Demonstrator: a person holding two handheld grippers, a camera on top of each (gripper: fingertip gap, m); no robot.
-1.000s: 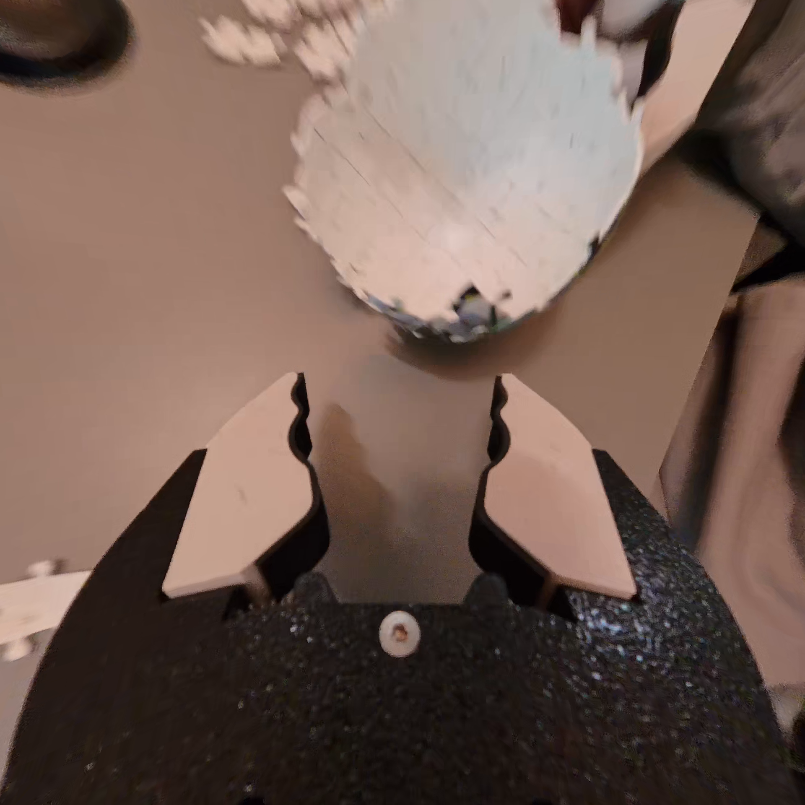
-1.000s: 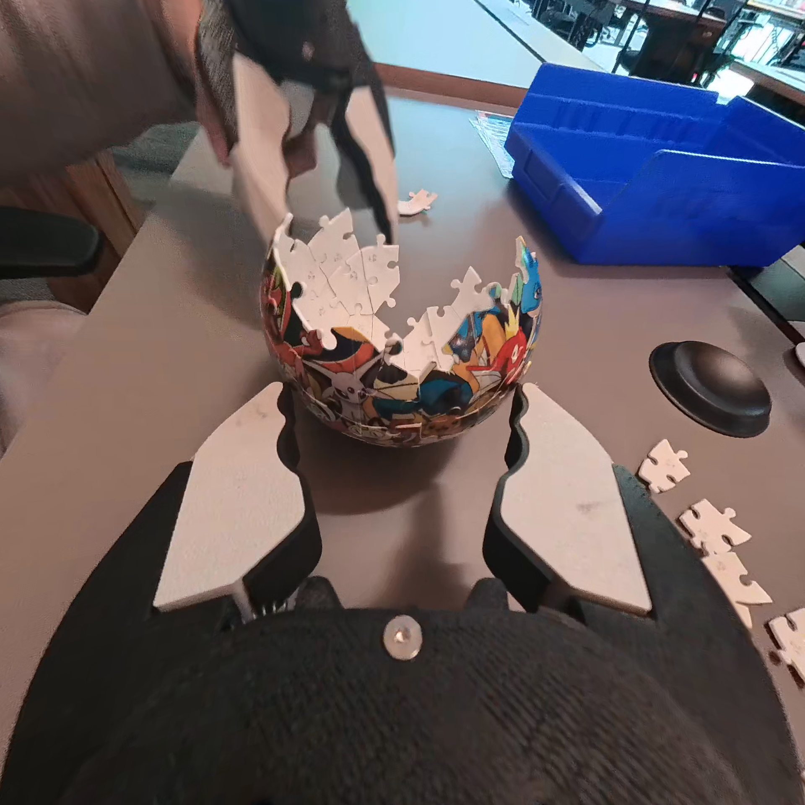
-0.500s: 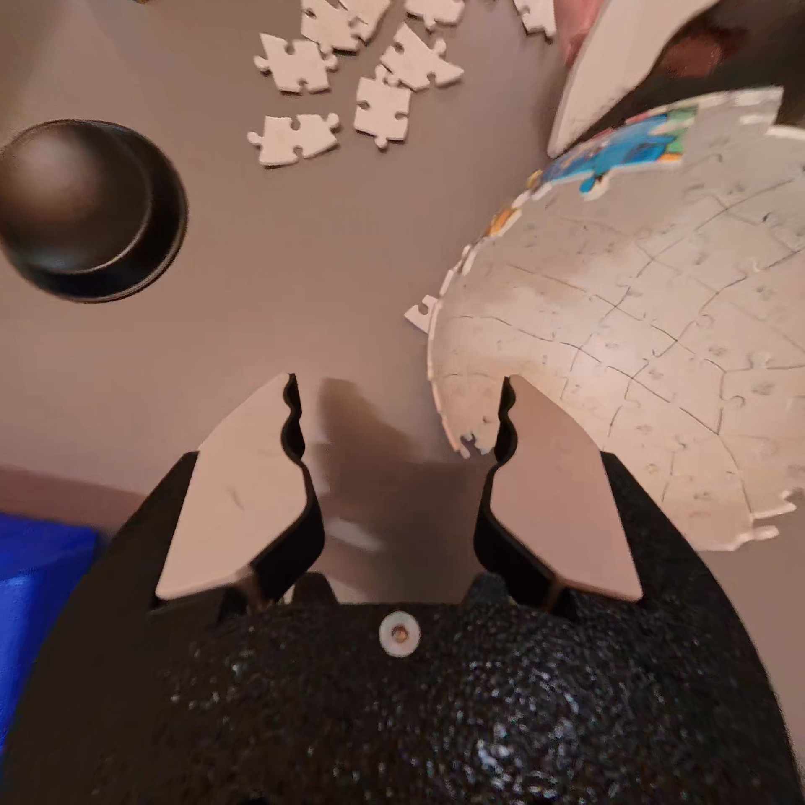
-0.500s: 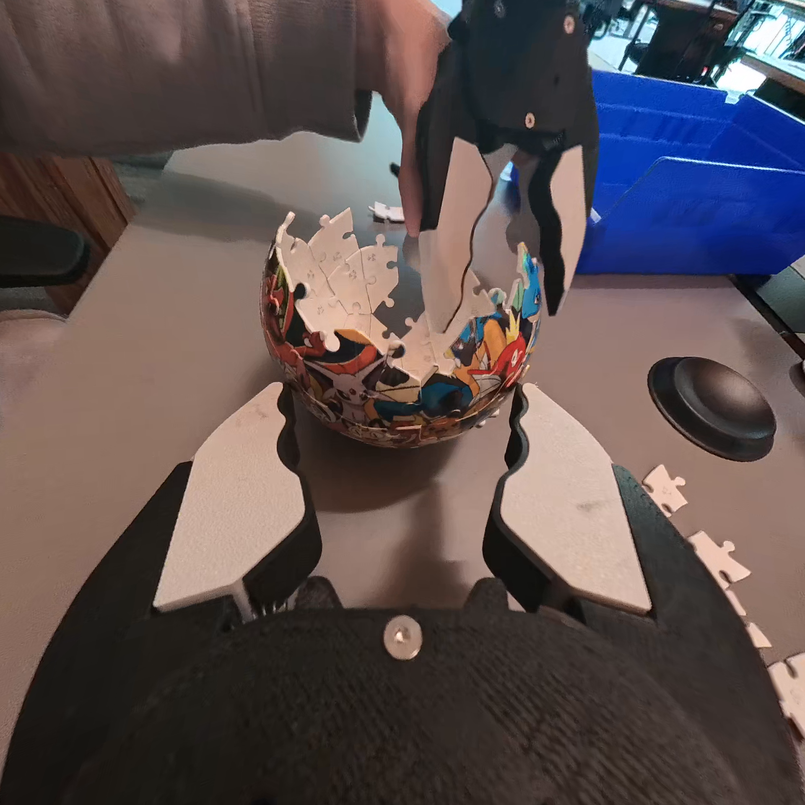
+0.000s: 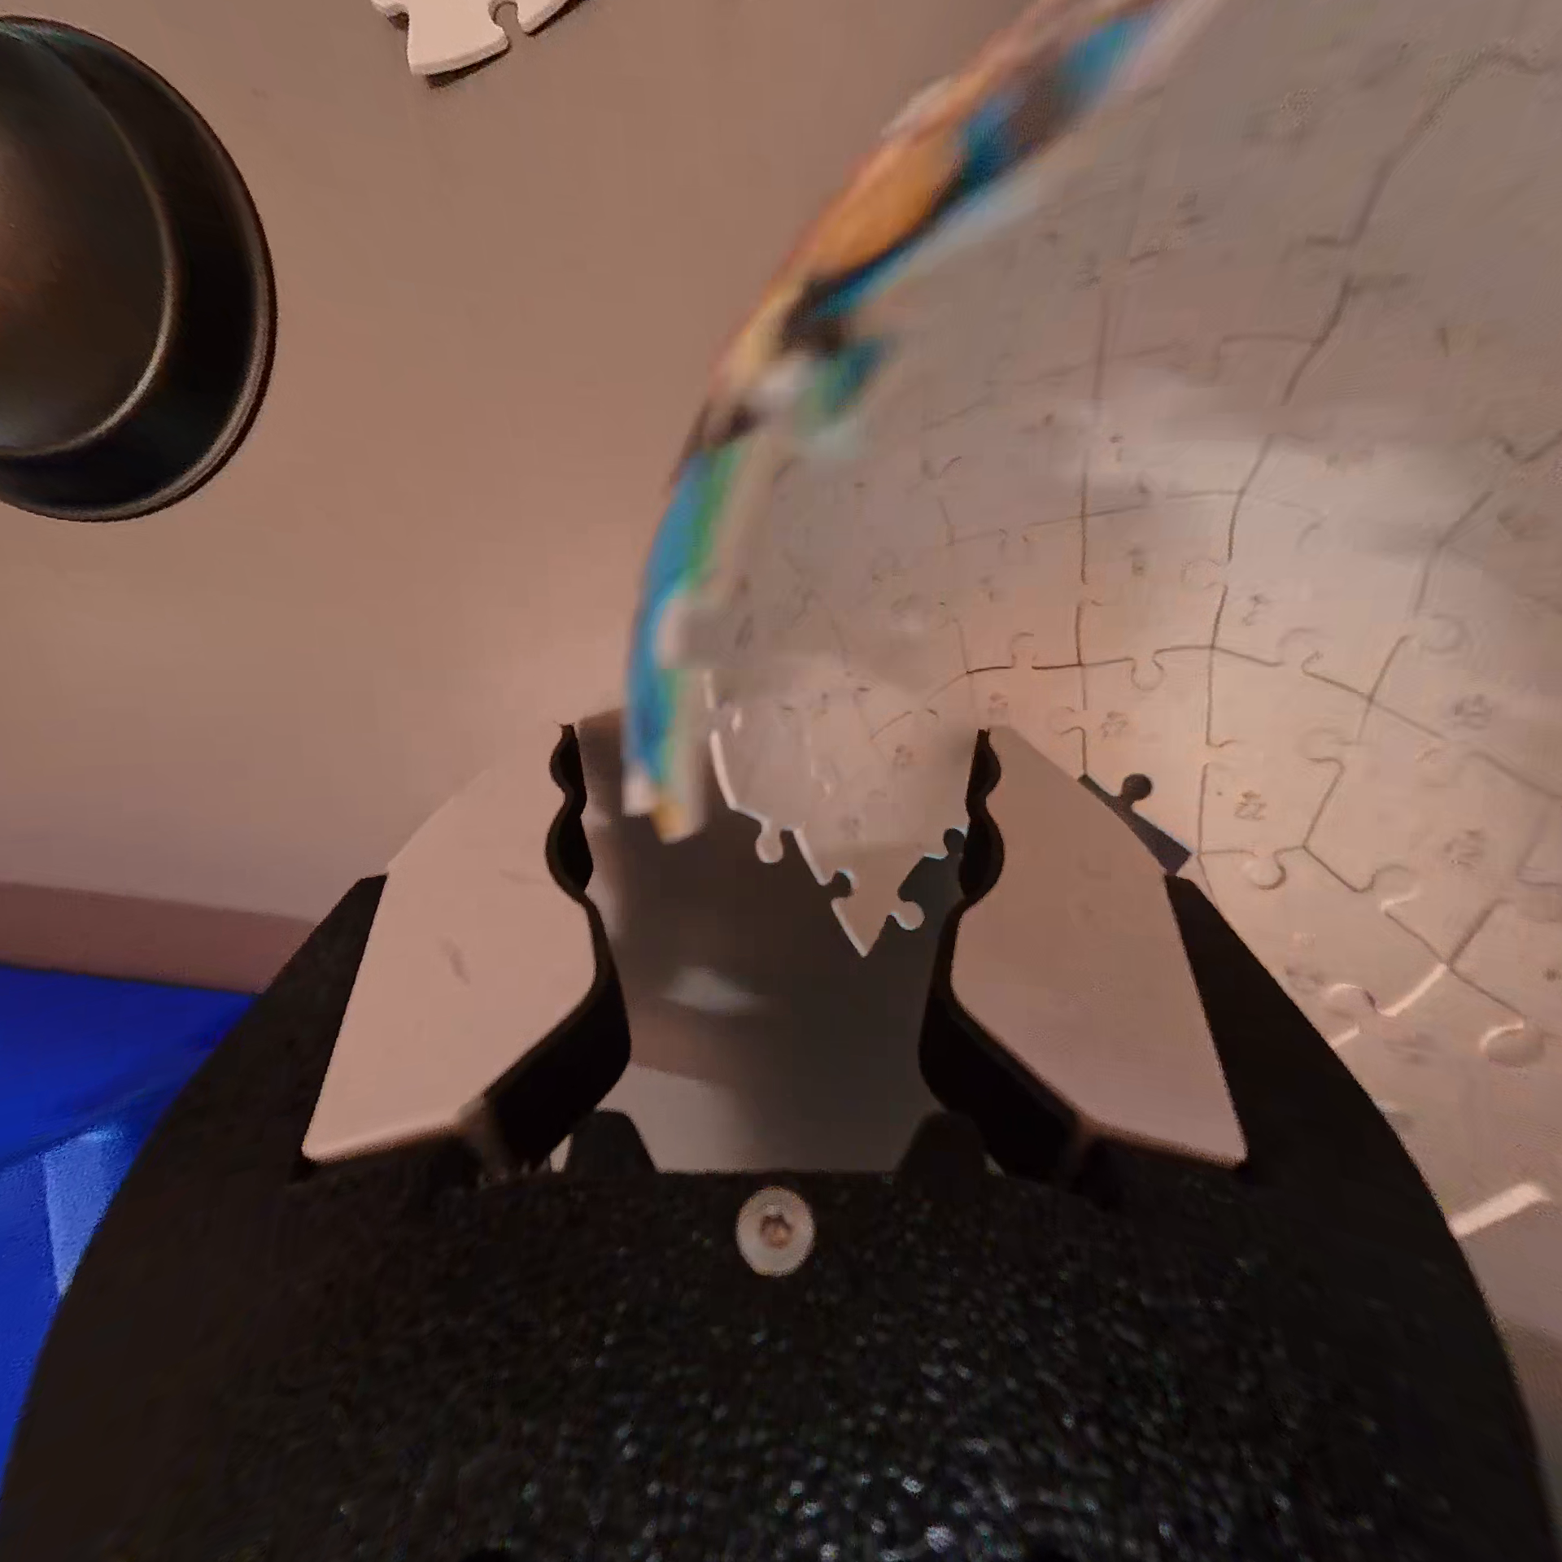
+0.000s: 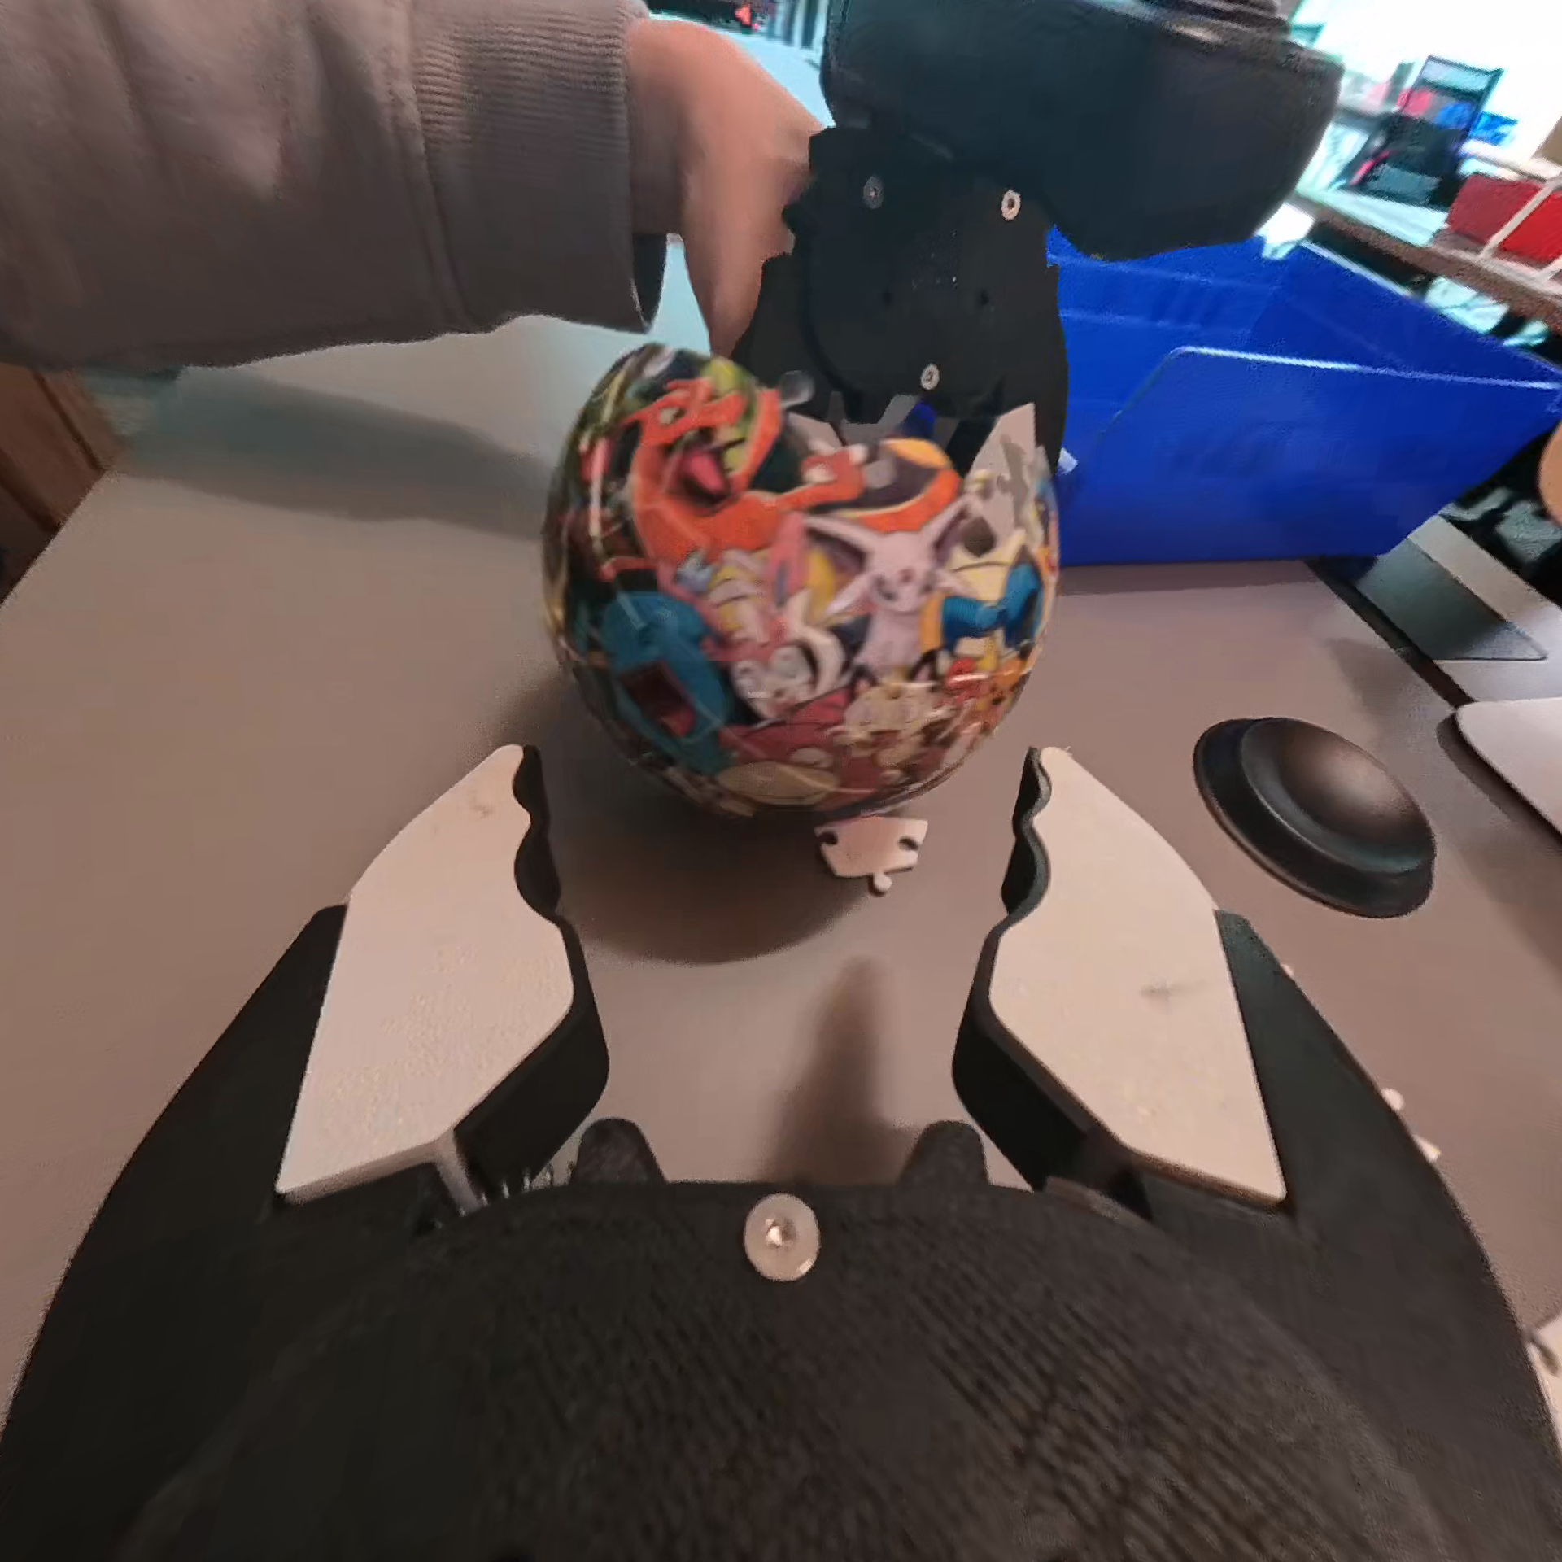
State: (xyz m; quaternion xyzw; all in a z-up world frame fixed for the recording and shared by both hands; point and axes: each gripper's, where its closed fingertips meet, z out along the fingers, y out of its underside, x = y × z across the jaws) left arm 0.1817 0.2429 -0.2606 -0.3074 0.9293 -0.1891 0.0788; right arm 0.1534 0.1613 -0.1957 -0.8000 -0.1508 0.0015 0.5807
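Observation:
A half-built puzzle ball shell (image 6: 803, 608), with bright cartoon pictures outside and white inside, is tipped on its side on the grey table (image 6: 253, 761). Its printed side faces my right gripper. My left gripper (image 5: 769, 744) is open and straddles the shell's jagged rim (image 5: 845, 879), one finger inside and one outside. It shows from above in the right wrist view (image 6: 947, 431). My right gripper (image 6: 779, 756) is open and empty, just in front of the shell. A loose white puzzle piece (image 6: 871, 849) lies at the shell's foot.
A black domed stand (image 6: 1318, 811) sits to the right and also shows in the left wrist view (image 5: 101, 279). A blue bin (image 6: 1268, 423) stands behind the shell. More loose pieces (image 5: 473, 25) lie past the stand. A person's sleeve (image 6: 253, 169) reaches over the table. My left gripper's tips are some 6 centimeters from the loose white puzzle piece (image 6: 871, 849).
The shell went from opening-up to tipped on its side with the printed face towards my right gripper. My left gripper came down astride its rim. A loose piece now shows under the shell.

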